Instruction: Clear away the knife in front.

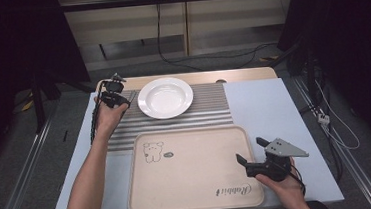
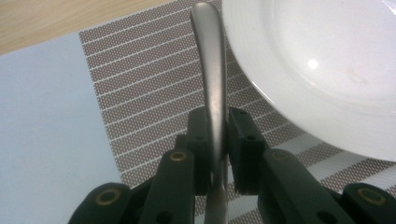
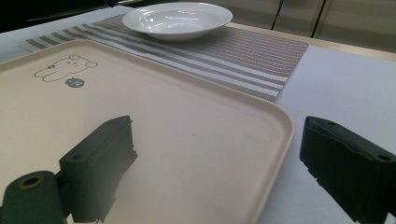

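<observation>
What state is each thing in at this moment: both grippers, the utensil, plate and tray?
Left gripper: shut on the metal utensil handle.
Brushed-metal utensil handle: clamped between the jaws, beside the plate, over the striped placemat.
Right gripper: open, holding nothing, over the tray's edge.
White round ceramic plate: upright, empty, on the placemat.
Beige rectangular plastic tray: flat, empty.

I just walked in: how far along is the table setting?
Done: a plate sits on the striped mat, and the tray lies bare nearer the person. In hand: the left tongs are shut on a metal utensil handle, just left of the plate over the mat. Left: setting that utensil down; which kind it is I cannot tell. The right tongs wait open at the tray's right edge.
</observation>
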A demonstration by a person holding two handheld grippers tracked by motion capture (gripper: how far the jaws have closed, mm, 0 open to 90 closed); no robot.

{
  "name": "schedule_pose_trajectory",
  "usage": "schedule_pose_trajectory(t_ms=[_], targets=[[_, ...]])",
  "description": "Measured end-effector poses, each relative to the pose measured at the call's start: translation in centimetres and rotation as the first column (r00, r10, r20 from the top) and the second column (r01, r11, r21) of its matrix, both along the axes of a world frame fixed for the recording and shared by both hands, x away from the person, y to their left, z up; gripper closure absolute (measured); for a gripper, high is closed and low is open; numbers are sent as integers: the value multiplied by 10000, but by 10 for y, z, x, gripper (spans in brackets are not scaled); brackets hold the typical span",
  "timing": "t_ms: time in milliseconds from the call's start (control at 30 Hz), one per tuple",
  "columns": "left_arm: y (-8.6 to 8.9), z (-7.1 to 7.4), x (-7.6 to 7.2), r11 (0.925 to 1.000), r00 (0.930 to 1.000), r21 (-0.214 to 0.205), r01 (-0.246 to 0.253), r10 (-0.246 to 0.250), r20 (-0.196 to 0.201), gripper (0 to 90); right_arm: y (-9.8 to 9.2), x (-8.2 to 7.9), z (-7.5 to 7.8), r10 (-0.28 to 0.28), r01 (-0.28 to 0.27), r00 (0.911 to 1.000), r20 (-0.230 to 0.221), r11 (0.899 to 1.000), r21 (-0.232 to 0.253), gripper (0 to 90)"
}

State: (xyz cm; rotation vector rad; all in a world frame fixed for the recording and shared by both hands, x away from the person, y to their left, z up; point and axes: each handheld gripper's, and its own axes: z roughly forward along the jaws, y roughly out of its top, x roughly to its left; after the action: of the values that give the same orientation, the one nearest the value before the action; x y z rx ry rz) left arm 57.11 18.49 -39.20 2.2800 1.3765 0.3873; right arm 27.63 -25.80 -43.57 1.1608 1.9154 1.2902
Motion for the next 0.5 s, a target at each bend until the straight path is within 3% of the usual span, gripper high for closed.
schedule_pose_trajectory(t_ms=[500], targets=[[2, 10, -16, 9994, 9993, -64, 348, -348, 105, 800, 1, 1, -1, 5, -5, 10000, -9, 10000, -57, 100]])
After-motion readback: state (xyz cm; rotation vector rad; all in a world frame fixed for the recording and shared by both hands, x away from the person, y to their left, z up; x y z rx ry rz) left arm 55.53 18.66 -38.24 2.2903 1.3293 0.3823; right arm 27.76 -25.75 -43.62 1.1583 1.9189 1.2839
